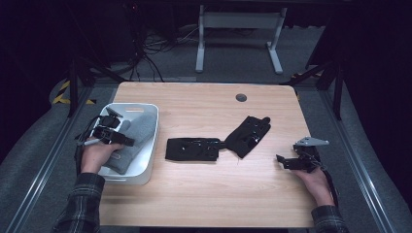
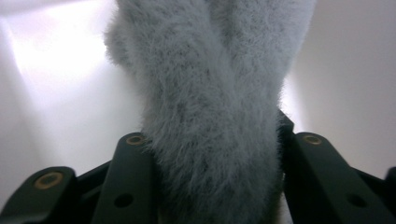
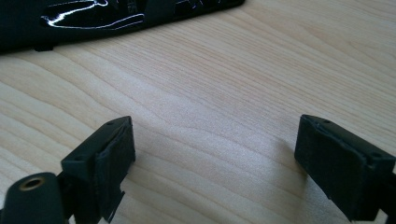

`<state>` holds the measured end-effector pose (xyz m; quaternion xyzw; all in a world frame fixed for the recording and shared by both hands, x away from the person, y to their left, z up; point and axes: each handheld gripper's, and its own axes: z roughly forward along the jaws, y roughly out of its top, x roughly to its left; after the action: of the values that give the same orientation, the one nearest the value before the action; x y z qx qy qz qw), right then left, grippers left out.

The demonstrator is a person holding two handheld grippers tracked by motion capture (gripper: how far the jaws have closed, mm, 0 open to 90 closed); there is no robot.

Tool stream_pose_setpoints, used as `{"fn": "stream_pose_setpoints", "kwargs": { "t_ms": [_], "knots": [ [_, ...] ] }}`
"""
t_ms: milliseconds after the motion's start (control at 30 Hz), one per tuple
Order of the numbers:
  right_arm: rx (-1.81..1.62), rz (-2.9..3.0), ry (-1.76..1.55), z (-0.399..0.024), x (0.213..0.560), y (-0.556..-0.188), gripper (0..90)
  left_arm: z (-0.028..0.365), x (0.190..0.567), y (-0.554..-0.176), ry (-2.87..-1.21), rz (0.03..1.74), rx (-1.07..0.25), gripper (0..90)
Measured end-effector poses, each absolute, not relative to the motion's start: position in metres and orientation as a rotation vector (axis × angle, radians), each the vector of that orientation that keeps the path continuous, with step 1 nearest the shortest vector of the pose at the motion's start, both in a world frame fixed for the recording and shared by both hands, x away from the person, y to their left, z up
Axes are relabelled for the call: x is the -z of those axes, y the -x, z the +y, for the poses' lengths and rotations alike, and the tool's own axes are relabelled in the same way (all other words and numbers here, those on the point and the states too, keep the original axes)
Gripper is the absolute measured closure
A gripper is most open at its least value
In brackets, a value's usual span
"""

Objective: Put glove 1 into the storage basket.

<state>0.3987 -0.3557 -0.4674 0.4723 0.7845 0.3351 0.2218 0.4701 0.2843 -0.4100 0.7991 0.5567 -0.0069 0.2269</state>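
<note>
Left gripper [image 1: 112, 132] in white bin [image 1: 151, 127], jaws flanking grey fuzzy cloth [image 2: 210, 116] lengthwise (grip uncertain); right gripper [image 1: 287, 162] agape, far off.

grey fuzzy cloth [image 2: 210, 116] cut off top and bottom, black glove [image 3: 116, 18] cropped at top

- Two black gloves [image 1: 192, 149] [image 1: 248, 135] are lying across the middle of the table [image 1: 204, 199], blocking a straight sweep there.
- Bare wood is stretching open along the near edge and the far edge (apart from a small round grommet [image 1: 241, 97]).
- The white bin [image 1: 151, 141] is walling off the left side, a grey fuzzy sock [image 2: 210, 116] crowding its inside.
- Open wood is lying between the right gripper [image 3: 215, 154] jaws.
</note>
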Motion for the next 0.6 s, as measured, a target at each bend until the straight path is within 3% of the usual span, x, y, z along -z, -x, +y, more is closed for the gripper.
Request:
{"fn": "stream_pose_setpoints", "kwargs": {
  "t_ms": [33,133,167,233,367,600],
  "knots": [
    [-0.926,2.168,-1.305,-0.356,0.467,-0.399,12.7,0.285,0.411,-0.470,-2.197,1.525,0.014,54.7],
    [-0.927,2.169,-1.303,-0.356,0.467,-0.399,12.8,0.287,0.413,-0.470,-2.199,1.519,0.019,41.8],
    [-0.926,2.170,-1.301,-0.356,0.467,-0.399,12.8,0.288,0.412,-0.469,-2.206,1.510,-0.007,41.8],
    [-0.927,2.169,-1.303,-0.356,0.467,-0.399,12.7,0.289,0.407,-0.466,-2.193,1.508,-0.066,31.1],
    [-0.927,2.169,-1.303,-0.356,0.467,-0.399,12.8,0.291,0.399,-0.463,-2.191,1.508,-0.121,20.8],
    [-0.927,2.168,-1.304,-0.355,0.467,-0.399,12.7,0.287,0.365,-0.447,-2.125,1.418,-0.216,17.1]
  ]
}}
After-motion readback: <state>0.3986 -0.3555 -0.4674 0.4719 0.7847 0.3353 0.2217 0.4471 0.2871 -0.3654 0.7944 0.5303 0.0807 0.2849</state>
